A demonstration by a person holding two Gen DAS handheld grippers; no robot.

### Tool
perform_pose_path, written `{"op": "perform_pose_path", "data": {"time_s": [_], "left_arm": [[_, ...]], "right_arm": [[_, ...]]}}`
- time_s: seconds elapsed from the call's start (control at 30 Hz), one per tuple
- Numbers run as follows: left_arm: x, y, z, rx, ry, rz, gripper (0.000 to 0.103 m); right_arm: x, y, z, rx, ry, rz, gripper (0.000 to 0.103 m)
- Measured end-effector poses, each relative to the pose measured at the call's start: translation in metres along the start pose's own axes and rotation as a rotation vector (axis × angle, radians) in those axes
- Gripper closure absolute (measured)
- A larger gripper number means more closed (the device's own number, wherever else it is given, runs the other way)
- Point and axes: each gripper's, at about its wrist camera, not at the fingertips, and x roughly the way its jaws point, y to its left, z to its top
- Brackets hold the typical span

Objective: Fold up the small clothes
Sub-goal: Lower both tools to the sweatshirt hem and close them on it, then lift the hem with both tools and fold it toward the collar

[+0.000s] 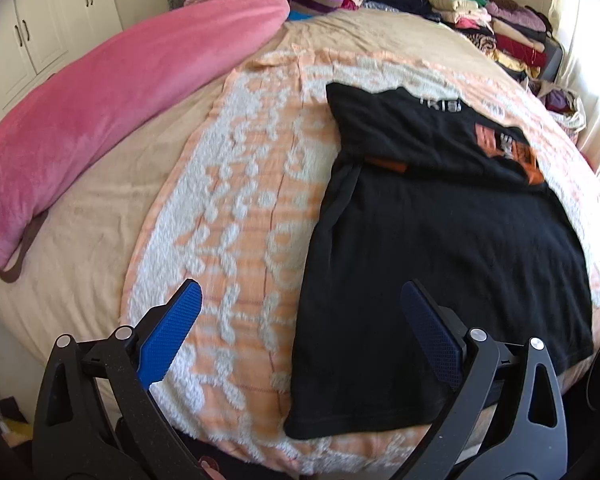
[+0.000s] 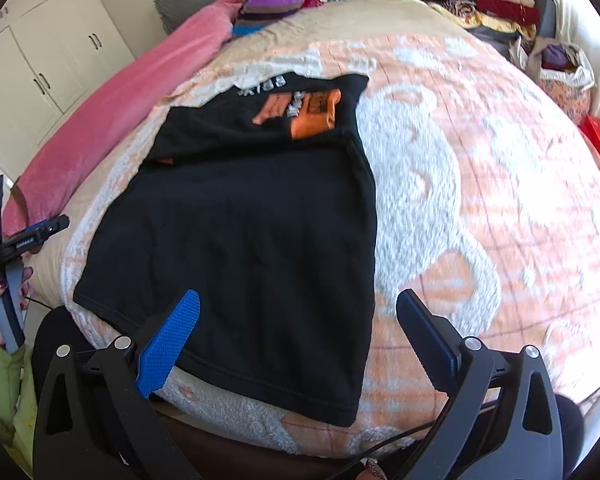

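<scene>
Shirt point(image 2: 240, 232) beneath right gripper point(image 2: 298, 344) (jaws apart).

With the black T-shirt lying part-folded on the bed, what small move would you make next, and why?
Probably lower both open grippers, left and right, onto the near hem of the black T-shirt: its top is already folded over, neither gripper holds anything.

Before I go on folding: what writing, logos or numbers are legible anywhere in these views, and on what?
Pale lettering on the black T-shirt, near its far fold: too blurred to read.
Orange print panel on that shirt: pale characters inside, unreadable.
Small white label on the left gripper's black body: too small to read.
</scene>
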Motion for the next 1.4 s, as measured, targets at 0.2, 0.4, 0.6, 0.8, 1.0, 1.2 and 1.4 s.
{"op": "perform_pose_path", "data": {"time_s": [0.2,0.4,0.6,0.8,1.0,1.2,1.4], "left_arm": [[0.015,-0.001,-0.021,0.019,0.067,-0.002,0.01],[0.034,-0.005,-0.042,0.027,0.154,-0.003,0.01],[0.056,-0.009,-0.055,0.034,0.246,-0.014,0.01],[0.066,-0.006,-0.064,-0.013,0.28,-0.053,0.014],[0.054,-0.002,-0.06,-0.033,0.246,-0.104,0.068],[0.047,0.004,-0.058,-0.06,0.239,-0.137,0.09],[0.051,0.003,-0.057,-0.056,0.241,-0.152,0.097]], "right_arm": [[0.023,0.005,-0.013,-0.016,0.087,-0.05,0.005],[0.036,0.003,-0.019,-0.009,0.16,-0.101,0.005],[0.057,-0.003,-0.027,0.014,0.281,-0.123,0.005],[0.054,0.001,-0.029,0.001,0.271,-0.073,0.053],[0.039,0.004,-0.023,0.004,0.196,0.026,0.089],[0.048,0.001,-0.023,0.035,0.235,0.0,0.079],[0.054,-0.003,-0.023,0.06,0.259,0.051,0.084]]}}
